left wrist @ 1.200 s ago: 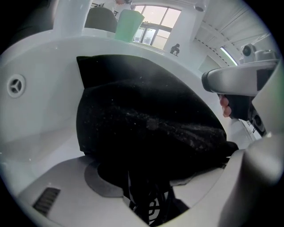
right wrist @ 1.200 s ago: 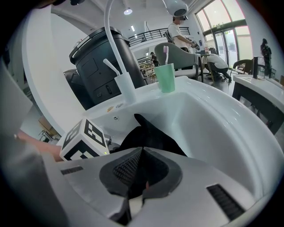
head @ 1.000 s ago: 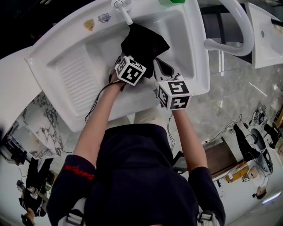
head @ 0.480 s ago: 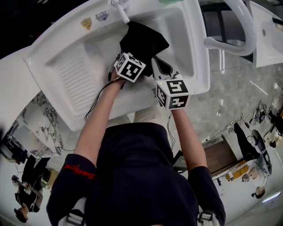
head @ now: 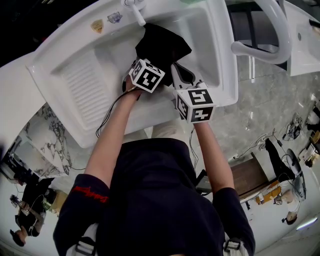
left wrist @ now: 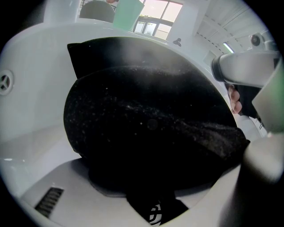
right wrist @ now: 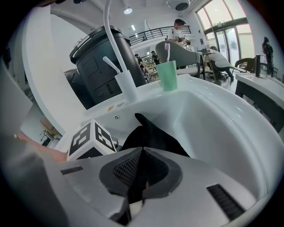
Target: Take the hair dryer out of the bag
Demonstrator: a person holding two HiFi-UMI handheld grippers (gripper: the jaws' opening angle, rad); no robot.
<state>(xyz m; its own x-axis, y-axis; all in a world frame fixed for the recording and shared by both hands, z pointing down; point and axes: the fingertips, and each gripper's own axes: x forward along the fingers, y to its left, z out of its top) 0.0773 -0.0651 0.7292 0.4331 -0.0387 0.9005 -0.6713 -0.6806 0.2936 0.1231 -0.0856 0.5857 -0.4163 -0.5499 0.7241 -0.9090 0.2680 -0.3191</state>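
A black fabric bag (head: pixel 162 46) lies in the basin of a white sink (head: pixel 60 55). No hair dryer shows; the bag hides whatever is inside it. My left gripper (head: pixel 142 61) reaches down onto the bag's near left edge. In the left gripper view the bag (left wrist: pixel 146 128) fills the picture, and a fold with a white logo is pinched in the left gripper (left wrist: pixel 155 197). My right gripper (head: pixel 179 70) is shut at the bag's near right edge. In the right gripper view the right gripper (right wrist: pixel 141 153) has its pads together, with the bag (right wrist: pixel 153 137) just beyond; pinched cloth cannot be made out.
A white faucet (head: pixel 136 9) stands behind the bag. A green cup (right wrist: pixel 167 75) with a toothbrush sits on the sink's back rim. The ribbed washboard (head: pixel 85 90) slopes at the left. A curved white rail (head: pixel 270 30) stands at the right. A thin cable (head: pixel 107 117) hangs over the front rim.
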